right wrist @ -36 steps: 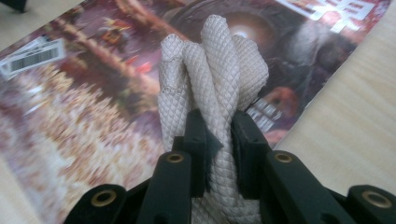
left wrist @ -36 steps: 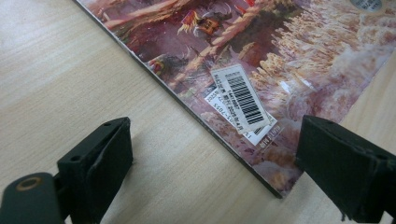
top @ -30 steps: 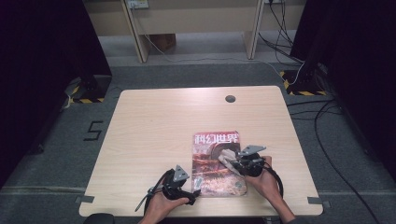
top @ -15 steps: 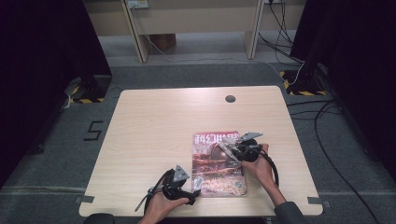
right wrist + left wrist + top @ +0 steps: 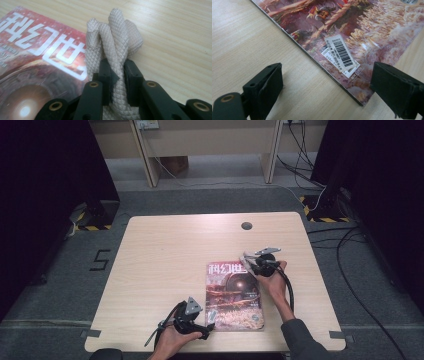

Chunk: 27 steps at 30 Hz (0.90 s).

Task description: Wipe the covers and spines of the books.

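A magazine with a red cover and white characters lies flat on the wooden table. My right gripper hovers over the magazine's far right corner, shut on a piece of white braided rope that sticks up between its jaws. The magazine's title shows to the left of the rope. My left gripper rests at the magazine's near left corner, jaws wide open on either side of that corner, near a barcode sticker.
A small dark round grommet sits in the table near its far edge. Cables lie on the floor to the right. Table legs and a cardboard box stand beyond the far edge.
My right gripper has carried the rope away from me along the magazine's right side, from its middle to its far corner. The left gripper has stayed put.
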### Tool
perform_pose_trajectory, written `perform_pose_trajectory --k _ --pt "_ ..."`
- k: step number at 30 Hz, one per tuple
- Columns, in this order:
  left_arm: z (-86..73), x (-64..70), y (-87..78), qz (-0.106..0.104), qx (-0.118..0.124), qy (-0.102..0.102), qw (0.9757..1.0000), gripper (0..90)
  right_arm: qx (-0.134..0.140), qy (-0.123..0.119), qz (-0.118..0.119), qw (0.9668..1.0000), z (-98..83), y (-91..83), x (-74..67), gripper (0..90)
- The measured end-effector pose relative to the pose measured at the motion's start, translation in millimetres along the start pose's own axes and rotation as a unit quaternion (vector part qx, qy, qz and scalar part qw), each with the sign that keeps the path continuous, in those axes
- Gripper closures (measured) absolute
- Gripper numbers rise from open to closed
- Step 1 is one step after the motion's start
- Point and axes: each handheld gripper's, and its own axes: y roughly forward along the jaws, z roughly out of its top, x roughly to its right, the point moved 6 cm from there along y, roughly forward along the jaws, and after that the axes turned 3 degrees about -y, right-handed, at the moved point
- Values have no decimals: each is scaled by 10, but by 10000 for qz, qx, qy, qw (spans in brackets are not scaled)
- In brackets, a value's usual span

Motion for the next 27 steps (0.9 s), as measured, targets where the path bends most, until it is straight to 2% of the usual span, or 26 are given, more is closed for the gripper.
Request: perform_pose_trajectory --k 5,7,11,13,18,27 --pt "1 0 -1 3 -8 11 10000 101 24 10 -51 10000 21 25 39 789" --pt "1 0 1 -6 -2 -2 10000 101 9 -155 -81 9998 25 23 27 791" --pt "1 -1 1 -6 -12 -10 10000 101 -21 -130 38 9999 26 18 -14 791" --pt "1 -1 1 -5 -11 -13 10000 101 -18 -170 238 9996 25 20 -93 792" --pt "0 0 -1 5 -13 0 10000 101 -74 -582 400 9975 3 -18 -317 793" --pt "-1 1 -3 38 -15 3 10000 99 -24 -935 757 9927 -108 -124 -653 794"
